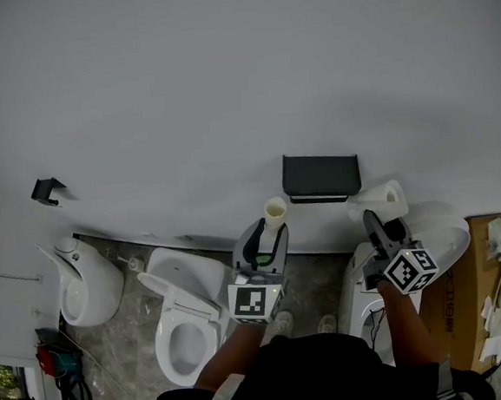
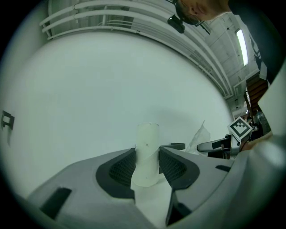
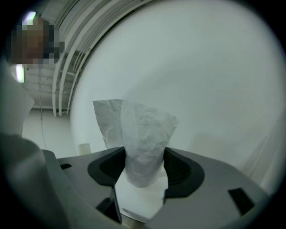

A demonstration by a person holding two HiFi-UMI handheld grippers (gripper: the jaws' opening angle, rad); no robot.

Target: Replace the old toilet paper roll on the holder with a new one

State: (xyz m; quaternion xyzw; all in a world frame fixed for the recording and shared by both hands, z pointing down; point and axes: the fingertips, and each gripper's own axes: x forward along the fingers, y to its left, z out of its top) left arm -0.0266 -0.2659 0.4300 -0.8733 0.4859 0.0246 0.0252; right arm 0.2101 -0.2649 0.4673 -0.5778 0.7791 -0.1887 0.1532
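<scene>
Old roll: pale bare cardboard tube point(image 1: 275, 210), upright, at 8 o'clock of the holder, apart from it.
Left gripper point(image 1: 269, 235): fingers point(image 2: 120, 170) pinching the tube's lower part.
New roll: white crinkled toilet paper roll point(image 1: 383, 199), at 4 o'clock of the holder.
Right gripper point(image 1: 380, 223): fingers point(image 3: 107, 167) pinching the new roll.
Holder: black box-shaped wall holder point(image 1: 321, 176), on the wall between the two rolls.
Floor: white toilet point(image 1: 187, 322) at 8 o'clock of the left gripper.
</scene>
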